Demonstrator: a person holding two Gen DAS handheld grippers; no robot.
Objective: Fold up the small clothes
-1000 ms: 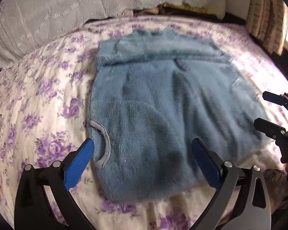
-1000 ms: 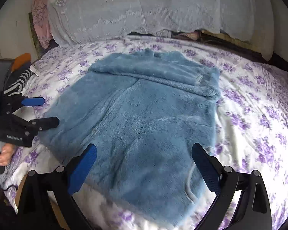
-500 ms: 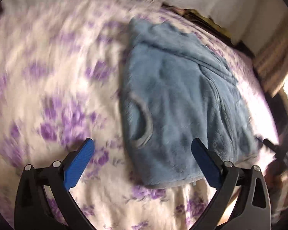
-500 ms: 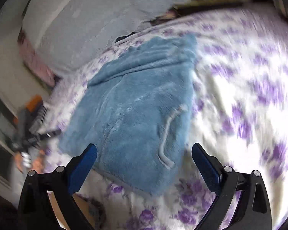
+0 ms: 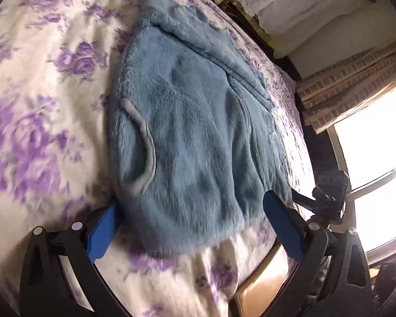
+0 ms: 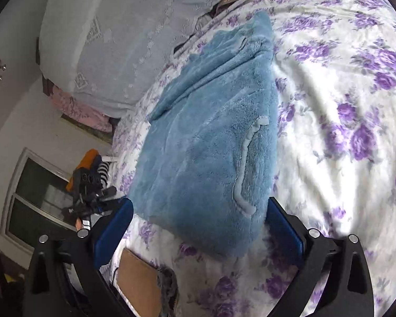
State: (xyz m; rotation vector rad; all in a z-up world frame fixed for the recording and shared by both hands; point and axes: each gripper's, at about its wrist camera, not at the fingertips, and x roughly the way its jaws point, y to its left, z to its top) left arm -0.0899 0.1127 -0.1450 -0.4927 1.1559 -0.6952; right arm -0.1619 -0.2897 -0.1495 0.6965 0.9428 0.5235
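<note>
Now fleece jacket (image 5: 195, 137) between left claw (image 5: 192, 224) pads

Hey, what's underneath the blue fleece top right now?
The fleece top lies on the floral bedsheet, which shows all around it. Whatever sits directly beneath the fleece is covered.

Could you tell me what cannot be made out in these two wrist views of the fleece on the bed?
- Underside of the blue fleece jacket: hidden by its own top layer, both views.
- Jacket's near hem corners: partly behind the open left tongs and right tongs.
- Window: overexposed, left view.
</note>
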